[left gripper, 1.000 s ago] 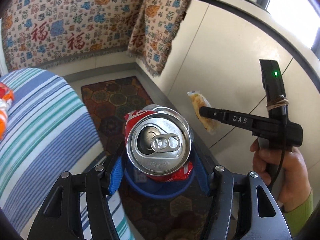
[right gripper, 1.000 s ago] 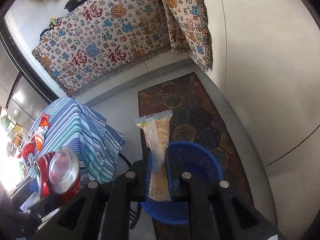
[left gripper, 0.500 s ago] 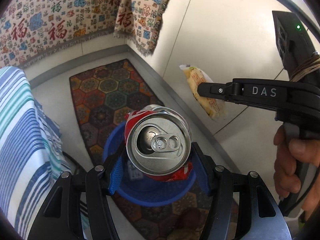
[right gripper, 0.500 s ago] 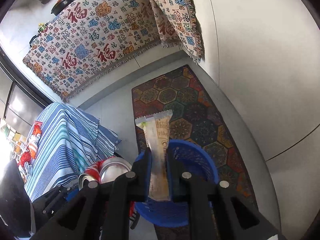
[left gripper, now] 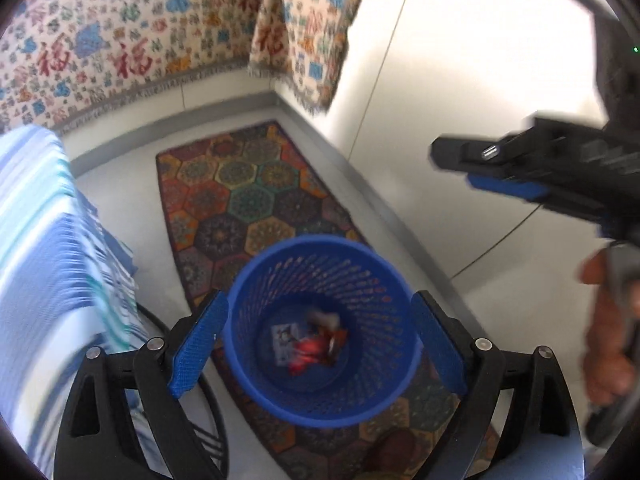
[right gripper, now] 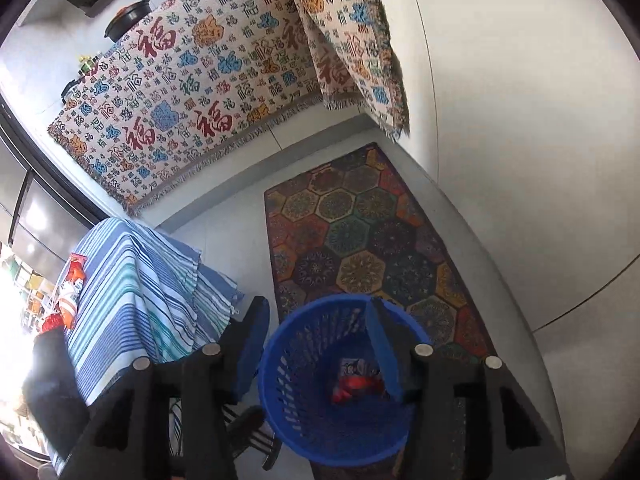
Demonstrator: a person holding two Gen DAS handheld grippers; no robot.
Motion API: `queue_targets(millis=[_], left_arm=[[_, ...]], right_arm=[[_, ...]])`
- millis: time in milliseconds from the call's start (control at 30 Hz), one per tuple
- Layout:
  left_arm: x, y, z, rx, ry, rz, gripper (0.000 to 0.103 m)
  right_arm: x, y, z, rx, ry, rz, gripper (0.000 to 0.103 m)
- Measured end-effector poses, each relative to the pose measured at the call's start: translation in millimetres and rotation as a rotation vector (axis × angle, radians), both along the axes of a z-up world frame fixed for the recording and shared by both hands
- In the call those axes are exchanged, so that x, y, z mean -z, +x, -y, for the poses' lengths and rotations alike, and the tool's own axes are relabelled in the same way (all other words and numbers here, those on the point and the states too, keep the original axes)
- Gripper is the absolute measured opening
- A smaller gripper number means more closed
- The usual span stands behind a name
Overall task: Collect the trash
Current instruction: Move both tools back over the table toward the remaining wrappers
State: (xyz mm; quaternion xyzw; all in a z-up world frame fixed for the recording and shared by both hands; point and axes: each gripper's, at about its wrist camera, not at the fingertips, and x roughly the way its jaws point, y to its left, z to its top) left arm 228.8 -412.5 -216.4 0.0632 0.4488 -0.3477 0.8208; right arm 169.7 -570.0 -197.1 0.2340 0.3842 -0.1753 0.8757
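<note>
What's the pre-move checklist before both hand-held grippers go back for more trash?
1. Left hand-held gripper empty: ok. Its jaws have just been opening; only the bin below shows between them.
2. Right hand-held gripper empty: ok. Its jaws have just been opening, with nothing between the pads.
3. Dropped trash inside the blue basket: ok, red and white pieces lie at the bottom.
4. Basket upright on the rug: ok.
5. More trash on the striped tablecloth: ok, red and orange packets at its far edge.
6. Trash on the floor around the basket: cannot tell, partly hidden.
</note>
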Motion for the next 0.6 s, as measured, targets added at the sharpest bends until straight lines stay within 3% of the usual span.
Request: queue_targets(millis=[133, 267, 467, 600], left_arm=[[-47.8, -29.7, -37.7, -0.006, -0.071, 0.068, 0.099], [-73.6, -53.4, -89.0, -0.043, -0.076, 0.102, 0.101], [-55.6, -72.9, -198.8, -0.214, 0.037, 0.091, 0.101], [-31.2, -75.8, -276.3, -0.362, 0.145, 0.084, 0.101]], right_arm=[[-19.5, 3.2, -20.4, -0.005, -0.093, 0.033, 0.067], [-37.0, 12.2, -55.9, -0.047, -0.201, 0.050, 0.070], [-46.6, 31.7, -148.1, -0.250, -0.259, 0.044, 0.071], [-39.3, 36.8, -235.7, -0.453, -0.211, 0.022, 0.071]])
